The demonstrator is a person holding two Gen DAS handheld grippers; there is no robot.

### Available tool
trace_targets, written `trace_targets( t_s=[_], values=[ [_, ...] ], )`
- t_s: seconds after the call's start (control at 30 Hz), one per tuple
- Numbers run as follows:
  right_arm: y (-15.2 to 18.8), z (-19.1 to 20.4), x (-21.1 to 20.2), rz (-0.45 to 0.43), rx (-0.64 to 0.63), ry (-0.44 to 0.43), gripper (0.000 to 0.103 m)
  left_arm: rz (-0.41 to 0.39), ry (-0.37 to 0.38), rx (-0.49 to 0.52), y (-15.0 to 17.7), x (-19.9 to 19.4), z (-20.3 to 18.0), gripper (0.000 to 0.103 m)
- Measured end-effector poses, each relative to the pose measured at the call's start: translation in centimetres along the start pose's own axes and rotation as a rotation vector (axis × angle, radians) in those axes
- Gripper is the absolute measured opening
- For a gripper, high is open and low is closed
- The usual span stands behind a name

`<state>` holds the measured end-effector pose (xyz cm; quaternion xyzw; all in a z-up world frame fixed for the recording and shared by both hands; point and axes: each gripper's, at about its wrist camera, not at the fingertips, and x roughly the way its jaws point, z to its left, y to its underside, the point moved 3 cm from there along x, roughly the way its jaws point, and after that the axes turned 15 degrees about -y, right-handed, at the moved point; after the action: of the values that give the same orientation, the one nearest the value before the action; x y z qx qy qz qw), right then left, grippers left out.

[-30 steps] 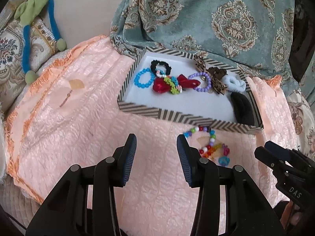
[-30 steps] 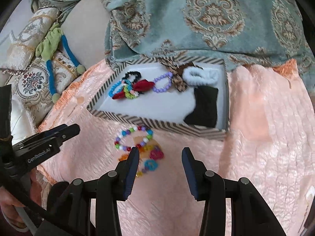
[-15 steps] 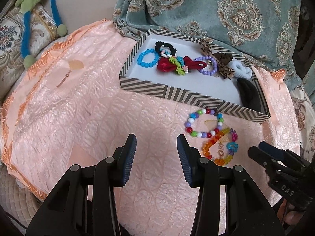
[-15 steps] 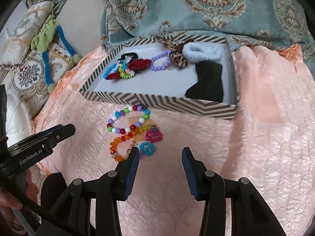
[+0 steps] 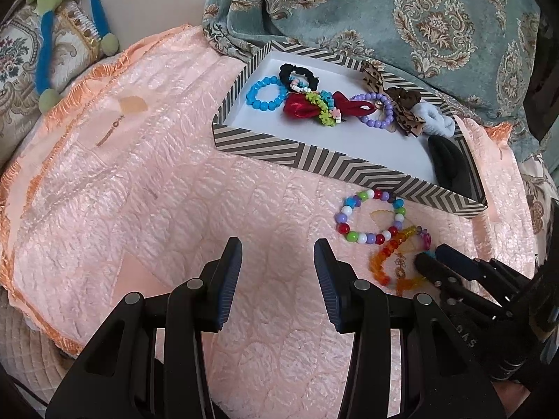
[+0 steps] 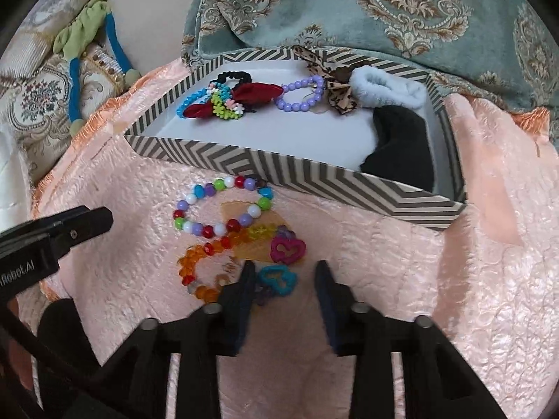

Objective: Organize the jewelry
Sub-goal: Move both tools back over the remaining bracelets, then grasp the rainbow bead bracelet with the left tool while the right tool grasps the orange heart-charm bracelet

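Note:
A zigzag-striped box (image 6: pixel 279 171) (image 5: pixel 314 153) on the peach quilt holds bracelets, bows and scrunchies. In front of it lie a multicolour bead bracelet (image 6: pixel 223 206) (image 5: pixel 370 216) and an orange crystal bracelet (image 6: pixel 209 255) (image 5: pixel 384 262) with a pink charm (image 6: pixel 288 249) and a teal charm (image 6: pixel 277 279). My right gripper (image 6: pixel 284 279) (image 5: pixel 431 258) is low over the quilt. Its jaws are closing with the teal charm between them, and the pads are not pressing on it. My left gripper (image 5: pixel 277 262) (image 6: pixel 101 220) hovers open to the left of the bracelets, with nothing between its fingers.
A teal patterned blanket (image 5: pixel 419 17) drapes behind the box. At the far left, a green and blue plush toy (image 5: pixel 49 35) lies on an embroidered cushion (image 6: pixel 38 104). The quilt (image 5: pixel 139 192) stretches left of the box to its orange fringe.
Both grippers have sunk toward the quilt. The right one has come down over the charm bracelet and its jaws have narrowed around the teal charm. The left gripper's jaws stay the same width.

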<state>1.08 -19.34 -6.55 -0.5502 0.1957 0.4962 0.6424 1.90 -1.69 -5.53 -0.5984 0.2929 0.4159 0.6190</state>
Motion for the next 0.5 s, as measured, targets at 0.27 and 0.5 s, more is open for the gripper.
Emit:
trace_targets(
  t_s=[0.27, 0.5],
  values=[
    [0.7, -1.8, -1.5, -0.02, 0.061, -0.021, 0.022, 0.032, 0.046, -0.012, -0.3, 1.0, -0.9, 0.051],
    [0.8, -1.8, -1.3, -0.031, 0.059, -0.03, 0.023, 0.041, 0.064, 0.012, -1.4, 2.0, -2.9, 0.052]
  ],
)
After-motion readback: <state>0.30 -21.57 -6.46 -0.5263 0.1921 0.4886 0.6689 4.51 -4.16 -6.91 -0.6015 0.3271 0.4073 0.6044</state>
